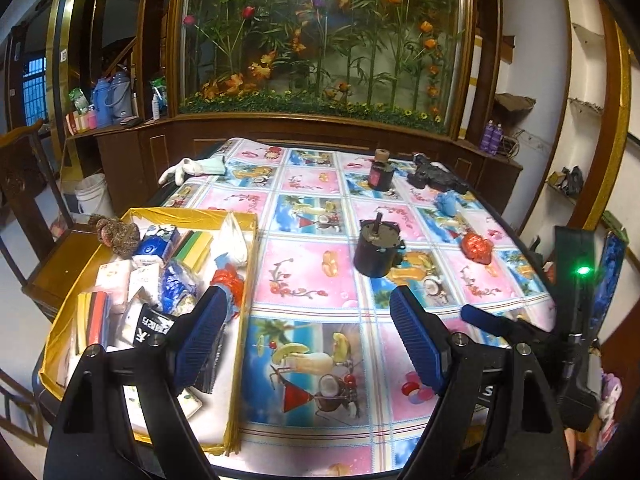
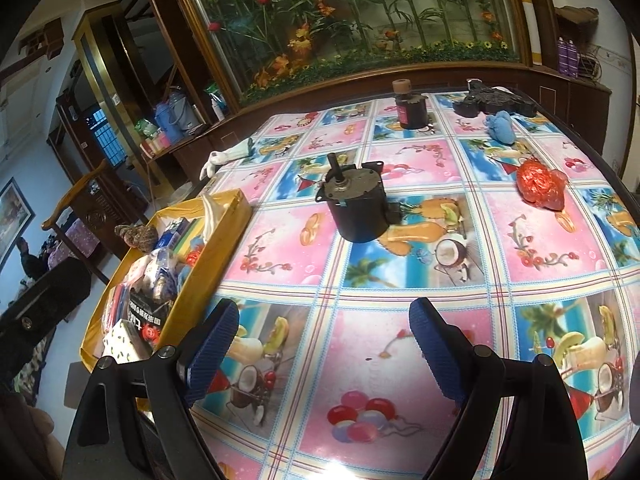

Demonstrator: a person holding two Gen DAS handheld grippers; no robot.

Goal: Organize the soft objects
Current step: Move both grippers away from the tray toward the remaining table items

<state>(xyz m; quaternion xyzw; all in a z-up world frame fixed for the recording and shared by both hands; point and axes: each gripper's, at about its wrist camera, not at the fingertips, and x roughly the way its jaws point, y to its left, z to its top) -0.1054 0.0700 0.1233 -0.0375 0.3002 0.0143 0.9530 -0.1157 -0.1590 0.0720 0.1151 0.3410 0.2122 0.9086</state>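
A gold cardboard box (image 1: 248, 276) (image 2: 228, 208) at the table's left holds tissue packs, sponges, a knitted item and a red-blue plastic bag (image 1: 228, 284). On the patterned tablecloth lie a crumpled red plastic bag (image 1: 476, 249) (image 2: 540, 186), a blue soft cloth (image 1: 446, 202) (image 2: 500, 126) and a white glove with a mask (image 1: 192, 169) (image 2: 228, 158) at the far left edge. My left gripper (image 1: 308, 336) is open and empty, above the box's right wall. My right gripper (image 2: 324, 348) is open and empty over the near table; it also shows in the left wrist view (image 1: 480, 318).
A dark metal motor (image 1: 378, 250) (image 2: 356, 210) stands mid-table. A dark bottle (image 1: 380, 172) (image 2: 410, 106) and a black tool (image 1: 434, 178) (image 2: 496, 102) sit at the far side. A wooden chair (image 1: 48, 240) stands left of the table. A wooden cabinet with artificial flowers runs behind.
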